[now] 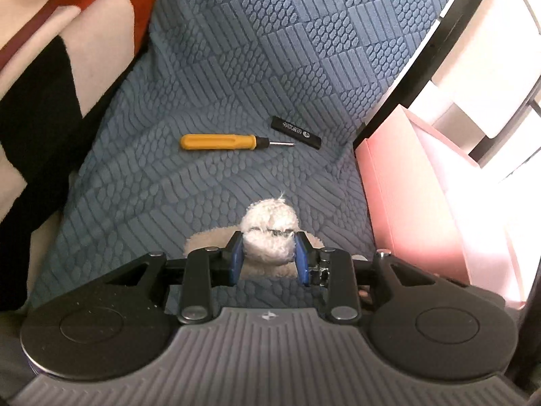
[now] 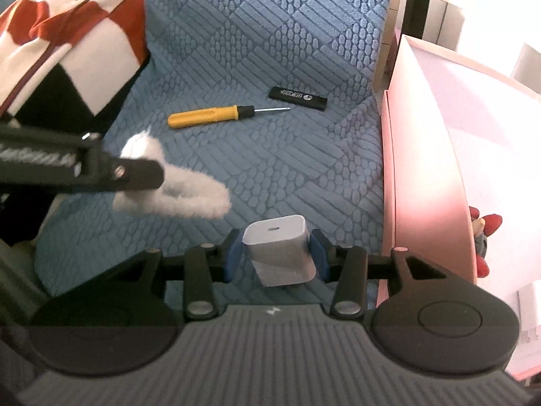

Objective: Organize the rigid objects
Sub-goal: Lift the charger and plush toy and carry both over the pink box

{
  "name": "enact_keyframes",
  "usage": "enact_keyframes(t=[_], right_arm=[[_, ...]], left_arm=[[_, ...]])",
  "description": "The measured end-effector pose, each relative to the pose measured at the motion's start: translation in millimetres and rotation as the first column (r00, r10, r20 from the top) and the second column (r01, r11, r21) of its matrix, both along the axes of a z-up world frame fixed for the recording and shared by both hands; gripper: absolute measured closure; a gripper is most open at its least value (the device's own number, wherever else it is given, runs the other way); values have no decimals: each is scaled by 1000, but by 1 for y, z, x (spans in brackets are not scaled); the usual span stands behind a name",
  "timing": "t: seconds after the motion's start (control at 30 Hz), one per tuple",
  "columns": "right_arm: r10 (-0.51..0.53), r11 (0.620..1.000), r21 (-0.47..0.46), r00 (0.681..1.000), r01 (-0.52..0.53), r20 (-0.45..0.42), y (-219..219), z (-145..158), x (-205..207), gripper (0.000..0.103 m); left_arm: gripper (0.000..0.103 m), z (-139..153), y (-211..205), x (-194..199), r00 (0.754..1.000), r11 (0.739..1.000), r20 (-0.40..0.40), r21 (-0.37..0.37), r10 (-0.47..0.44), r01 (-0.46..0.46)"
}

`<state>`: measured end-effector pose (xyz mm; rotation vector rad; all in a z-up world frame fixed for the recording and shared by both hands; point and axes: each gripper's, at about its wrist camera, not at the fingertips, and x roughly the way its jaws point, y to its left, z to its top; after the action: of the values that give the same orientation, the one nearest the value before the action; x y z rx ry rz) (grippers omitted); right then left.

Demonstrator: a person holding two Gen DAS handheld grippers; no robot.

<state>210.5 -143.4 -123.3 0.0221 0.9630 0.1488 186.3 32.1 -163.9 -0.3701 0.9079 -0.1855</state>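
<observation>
My left tongs clamp a white plush toy, partly hidden. My right tongs clamp a white USB charger. Yellow screwdriver and black stick, label unreadable, lie mid-cover on blue quilted cover, near pink box.

The right gripper clamps a white charger; a yellow screwdriver lies mid-frame, a pink box at right.

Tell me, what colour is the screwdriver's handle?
Yellow-orange, with a black collar: the screwdriver on the blue textured cover shows best in the right wrist view.
</observation>
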Motion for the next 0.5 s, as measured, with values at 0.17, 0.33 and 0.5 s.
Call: enact_keyframes(t=[0.17, 0.33, 0.5], right_arm=[[-64, 998, 23, 998, 64, -23, -8, -9, 15, 57], [-72, 997, 14, 997, 73, -19, -10, -14, 24, 59], [-101, 993, 57, 994, 103, -32, -13, -17, 25, 58]], left_arm=[[67, 0, 5, 6, 1000, 1000, -1, -5, 6, -6], [67, -7, 9, 14, 999, 1000, -29, -7, 21, -21], [67, -9, 10, 19, 999, 999, -40, -42, 32, -34]])
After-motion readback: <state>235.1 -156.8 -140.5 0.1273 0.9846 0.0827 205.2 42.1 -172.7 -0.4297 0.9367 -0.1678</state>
